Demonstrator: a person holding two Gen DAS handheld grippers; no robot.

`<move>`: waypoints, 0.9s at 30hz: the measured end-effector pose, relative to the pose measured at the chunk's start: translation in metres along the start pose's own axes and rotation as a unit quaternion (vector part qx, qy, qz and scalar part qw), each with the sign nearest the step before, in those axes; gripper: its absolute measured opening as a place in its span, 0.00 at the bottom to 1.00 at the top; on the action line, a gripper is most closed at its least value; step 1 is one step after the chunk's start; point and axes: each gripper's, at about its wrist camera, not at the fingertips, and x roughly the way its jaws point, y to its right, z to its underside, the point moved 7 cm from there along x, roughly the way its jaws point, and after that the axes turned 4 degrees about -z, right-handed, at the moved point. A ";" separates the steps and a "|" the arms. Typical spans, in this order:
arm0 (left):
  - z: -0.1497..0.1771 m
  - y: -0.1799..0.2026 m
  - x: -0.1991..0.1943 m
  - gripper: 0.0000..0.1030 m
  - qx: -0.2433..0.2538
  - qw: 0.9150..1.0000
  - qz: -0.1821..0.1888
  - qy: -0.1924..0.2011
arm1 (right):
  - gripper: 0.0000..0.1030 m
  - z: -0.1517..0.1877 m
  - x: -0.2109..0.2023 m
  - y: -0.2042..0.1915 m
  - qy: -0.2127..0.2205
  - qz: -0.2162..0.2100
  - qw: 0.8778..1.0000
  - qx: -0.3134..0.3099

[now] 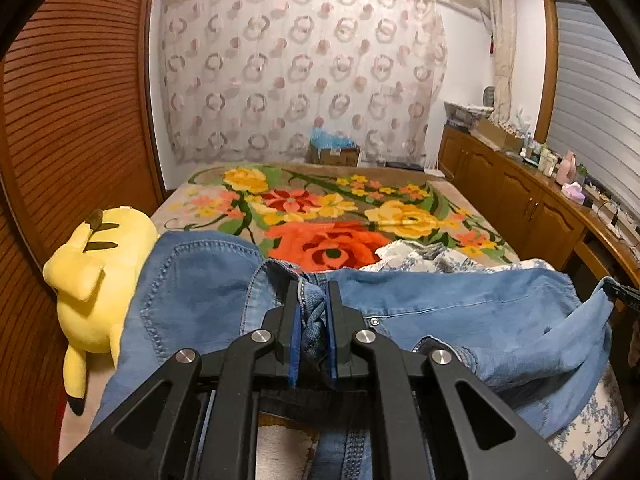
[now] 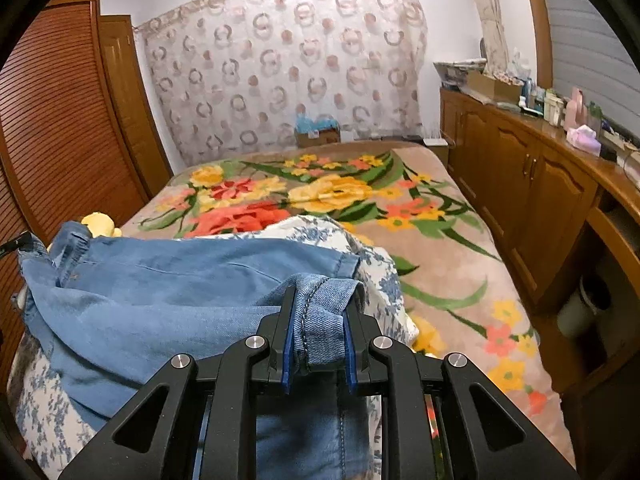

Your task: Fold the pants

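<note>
Light blue denim pants (image 1: 440, 312) hang stretched between my two grippers above the near end of the bed. My left gripper (image 1: 314, 286) is shut on a bunched edge of the denim near the waistband. A back pocket (image 1: 200, 272) shows to its left. In the right wrist view the pants (image 2: 160, 292) spread to the left, and my right gripper (image 2: 320, 292) is shut on a folded hem of the same denim. The right gripper's tip (image 1: 618, 292) shows at the far right edge of the left wrist view, holding the fabric's corner.
A floral blanket (image 1: 340, 216) covers the bed. A yellow plush toy (image 1: 96, 272) lies at the bed's left edge beside a slatted wooden door (image 1: 72, 120). A blue-and-white floral cloth (image 2: 360, 252) lies under the pants. Wooden cabinets (image 2: 528, 200) line the right side.
</note>
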 end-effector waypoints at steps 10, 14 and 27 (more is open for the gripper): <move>-0.021 0.004 0.024 0.11 0.013 1.000 -0.005 0.000 | 0.19 -0.027 0.014 0.005 0.004 0.012 1.000 0.004; -0.037 0.005 0.032 0.11 0.015 1.000 -0.010 0.007 | 0.19 -0.036 0.017 0.006 0.017 0.022 1.000 0.010; -0.025 0.010 0.073 0.17 0.036 0.997 -0.042 -0.048 | 0.19 -0.025 0.051 0.002 -0.028 0.042 0.999 -0.002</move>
